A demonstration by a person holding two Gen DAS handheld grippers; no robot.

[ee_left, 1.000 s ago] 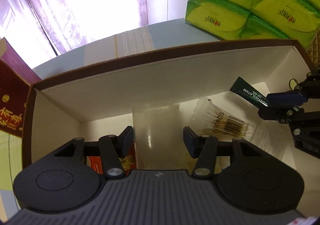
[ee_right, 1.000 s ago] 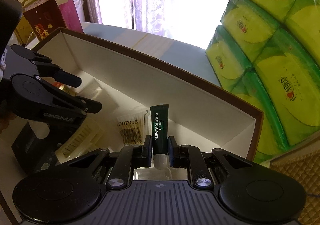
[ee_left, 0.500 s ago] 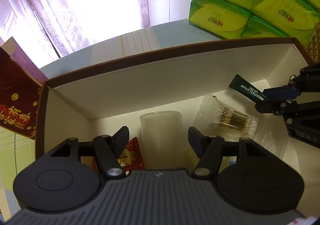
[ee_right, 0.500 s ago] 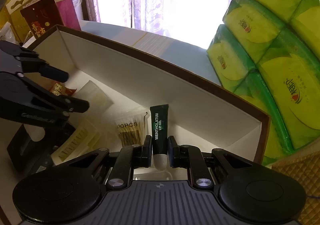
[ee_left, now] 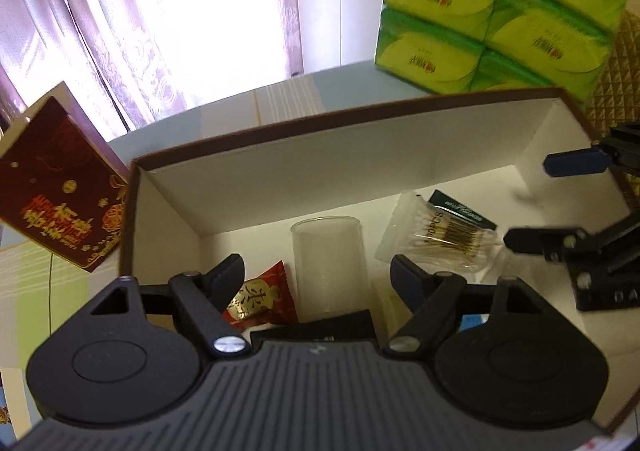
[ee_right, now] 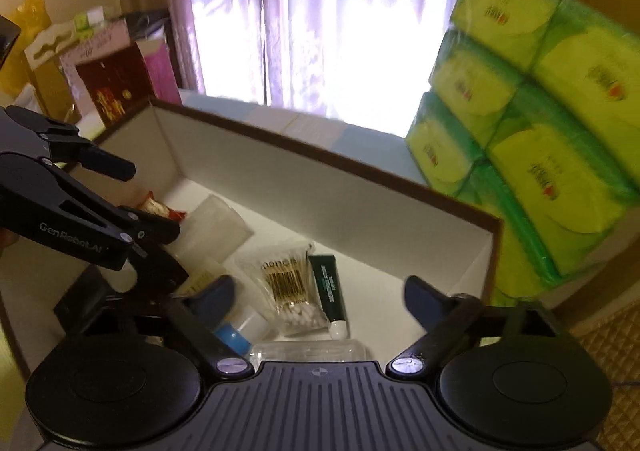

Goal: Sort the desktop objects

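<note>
The right claw (ee_right: 316,295) stands wide, its jaws having just sprung apart, and nothing is between its pads. It points steeply down into the brown-rimmed box (ee_right: 328,155). Just ahead of its fingertips, on the white box floor, lies the green lip gel tube (ee_right: 329,291), cap end toward the claw, free of both fingers. Touching the tube on its left is the bag of cotton swabs (ee_right: 289,287). Nearer the claw's left finger sit a blue-and-white small bottle (ee_right: 240,329) and a clear plastic bottle (ee_right: 308,351) lying across, right under the claw body.

The left claw (ee_left: 318,275) is also parted well, jaws having just been widening, and grips nothing. It tilts down over the same box's left half. Between and beyond its fingers stands the clear plastic cup (ee_left: 330,263), upright, clear of both pads. By the left finger lies a red candy packet (ee_left: 262,297); a dark flat item shows at the claw's base, too hidden to name.

Beyond the box's far wall on the tabletop (ee_left: 280,107), to the right, is a stack of green tissue packs (ee_left: 492,7); to the left a red gift box (ee_left: 60,191), with curtains (ee_left: 120,19) behind.
</note>
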